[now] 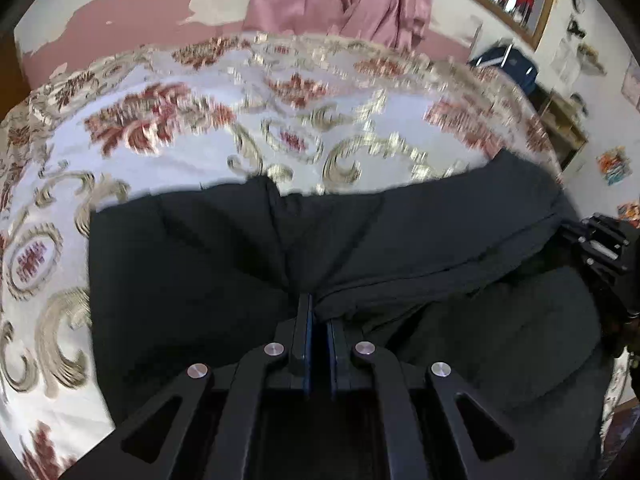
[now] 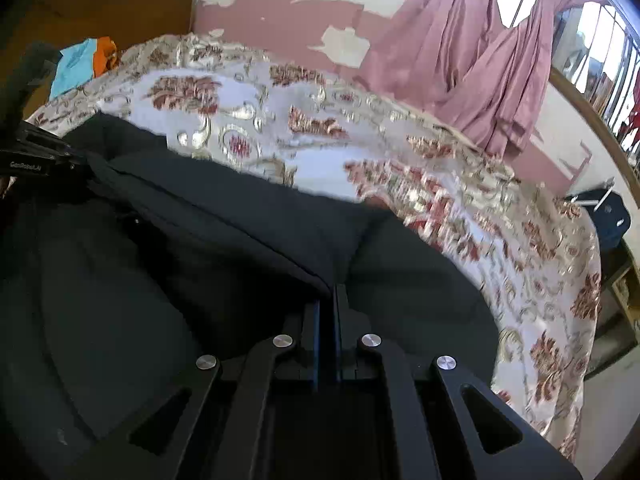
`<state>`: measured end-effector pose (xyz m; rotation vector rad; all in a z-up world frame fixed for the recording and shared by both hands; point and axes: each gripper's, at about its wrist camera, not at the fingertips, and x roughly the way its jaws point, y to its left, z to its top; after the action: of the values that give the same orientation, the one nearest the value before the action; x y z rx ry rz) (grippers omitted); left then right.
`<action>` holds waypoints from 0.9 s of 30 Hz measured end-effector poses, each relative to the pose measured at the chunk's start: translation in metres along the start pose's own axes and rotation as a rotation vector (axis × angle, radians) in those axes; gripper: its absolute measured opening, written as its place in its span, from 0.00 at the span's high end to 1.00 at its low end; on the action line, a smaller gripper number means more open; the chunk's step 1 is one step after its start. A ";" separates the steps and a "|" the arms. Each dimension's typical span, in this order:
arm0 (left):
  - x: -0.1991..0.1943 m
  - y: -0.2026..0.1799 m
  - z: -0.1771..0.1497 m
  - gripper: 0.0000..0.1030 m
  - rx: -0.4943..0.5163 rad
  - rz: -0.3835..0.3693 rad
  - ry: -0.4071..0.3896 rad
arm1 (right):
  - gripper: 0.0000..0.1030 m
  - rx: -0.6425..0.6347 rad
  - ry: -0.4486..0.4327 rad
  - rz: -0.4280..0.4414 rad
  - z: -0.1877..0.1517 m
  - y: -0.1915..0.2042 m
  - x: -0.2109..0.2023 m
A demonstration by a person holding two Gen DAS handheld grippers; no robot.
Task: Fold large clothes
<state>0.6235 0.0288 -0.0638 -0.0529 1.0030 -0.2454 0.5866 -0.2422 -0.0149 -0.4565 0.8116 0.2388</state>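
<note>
**Both grippers pinched on the dark garment's edge, fold under way**

Left hand-held gripper: jaws closed down to a thin slit, a ridge of black cloth gathered at the tips. Creases fan out from the pinch point, so the fabric is under tension there. Right hand-held gripper: likewise closed, tips nipping a folded edge of the same cloth; a thick doubled band runs from it toward the left of the frame, where the other gripper body shows.

Dark garment: large, black, matte; type not identifiable. It lies across the lower half of both views, on the near part of the bed, one layer already lying over another.

Handling, judged: soft and limp, no stiffness of its own; looks thickish, so moderate weight and will sag between two holds. Not slippery, not fragile. Best taken at an edge or corner, both holds well apart, keeping the span taut so the fold lands flat.

Surface: bed with a floral bedspread, white with red and gold pattern, some give expected.

Room: pink curtains at a barred window, upper right; peeling pink wall; wooden headboard, upper left, with blue and orange cloths below it.
</note>
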 end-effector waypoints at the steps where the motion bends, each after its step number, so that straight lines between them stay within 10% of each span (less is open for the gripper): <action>1: 0.010 -0.004 -0.002 0.94 0.010 0.023 0.031 | 0.96 -0.002 0.009 -0.005 -0.002 0.003 0.003; 11: 0.004 -0.003 -0.001 0.84 0.072 0.035 0.036 | 0.96 0.014 0.034 0.001 0.000 0.005 0.005; 15: -0.036 0.004 -0.002 0.66 0.094 0.051 -0.092 | 0.91 0.078 -0.014 0.093 0.005 -0.016 -0.021; 18: -0.068 0.011 0.003 0.31 0.075 0.028 -0.251 | 0.73 0.125 -0.061 0.113 0.009 -0.032 -0.033; 21: -0.081 0.019 0.024 0.28 0.019 -0.024 -0.364 | 0.61 0.271 -0.134 0.166 0.026 -0.053 -0.039; 27: -0.025 0.017 0.076 0.28 -0.126 -0.153 -0.211 | 0.61 0.420 -0.119 0.277 0.069 -0.046 0.000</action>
<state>0.6776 0.0460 -0.0051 -0.2660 0.8039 -0.3094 0.6480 -0.2491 0.0403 0.0658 0.7819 0.3390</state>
